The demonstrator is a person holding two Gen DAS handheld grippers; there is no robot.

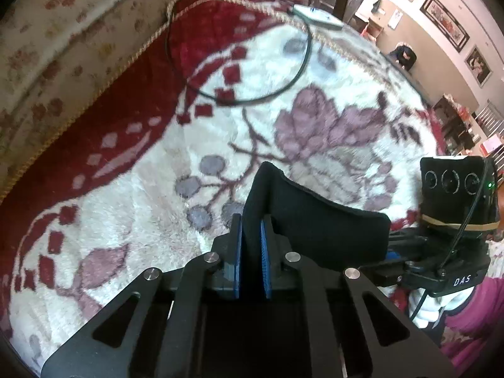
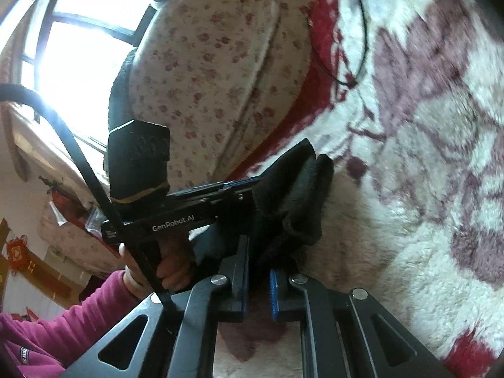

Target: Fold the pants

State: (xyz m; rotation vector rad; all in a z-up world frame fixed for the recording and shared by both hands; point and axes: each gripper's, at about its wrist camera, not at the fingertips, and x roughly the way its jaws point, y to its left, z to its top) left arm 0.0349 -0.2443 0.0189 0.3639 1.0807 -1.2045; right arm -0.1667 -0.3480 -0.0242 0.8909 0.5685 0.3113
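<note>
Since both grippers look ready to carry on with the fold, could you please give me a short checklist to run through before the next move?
1. Left gripper clamped on the black fleece pants: ok, cloth sits between the blue pads.
2. Right gripper clamped on the pants: ok, cloth bunched between its fingers.
3. Both grips on the same edge: cannot tell, most of the garment is out of view.
4. Thin black cable loop away from the cloth: ok, it lies farther off on the white and red floral plush blanket.
5. Cloth free of twists: cannot tell.
</note>
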